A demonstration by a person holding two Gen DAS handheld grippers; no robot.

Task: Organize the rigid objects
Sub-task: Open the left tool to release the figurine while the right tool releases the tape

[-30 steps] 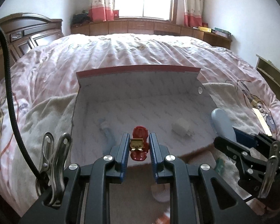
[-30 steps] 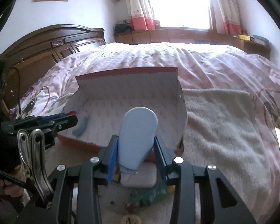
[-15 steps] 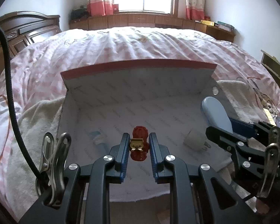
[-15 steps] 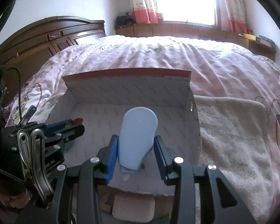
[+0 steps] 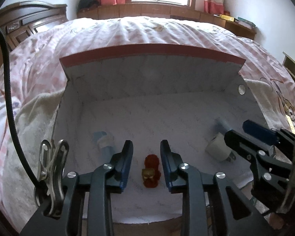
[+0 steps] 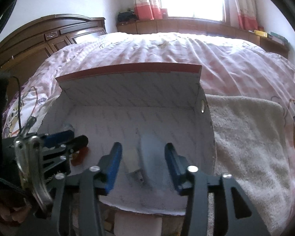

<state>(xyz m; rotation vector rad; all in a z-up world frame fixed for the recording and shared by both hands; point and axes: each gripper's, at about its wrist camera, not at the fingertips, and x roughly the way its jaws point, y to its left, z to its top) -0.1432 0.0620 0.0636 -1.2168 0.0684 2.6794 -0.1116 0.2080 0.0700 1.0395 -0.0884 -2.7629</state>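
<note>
A white box with a red rim [image 5: 151, 49] [image 6: 127, 68] lies open on the bed. My left gripper [image 5: 146, 165] hangs over its near floor, jaws opening. The small red figure with a gold face [image 5: 151, 171] lies loose on the box floor between the fingers, which do not touch it. My right gripper [image 6: 141, 167] is over the box's right part, jaws opening too. The pale blue oval object [image 6: 149, 155], blurred, sits loose between its fingers beside a white charger plug [image 6: 131, 160] [image 5: 219, 149]. A blue-and-white tube [image 5: 105, 140] lies at the left of the box floor.
A cream towel [image 6: 249, 137] spreads right of the box on the pink quilt [image 5: 139, 29]. A dark wooden headboard [image 6: 49, 37] stands at the left, and low cabinets run under the window. A pale block [image 6: 137, 225] lies in front of the box's near edge.
Both grippers moved forward over the box, then their jaws spread. The red figure dropped from the left one onto the box floor. The blue oval object slipped out of the right one.
</note>
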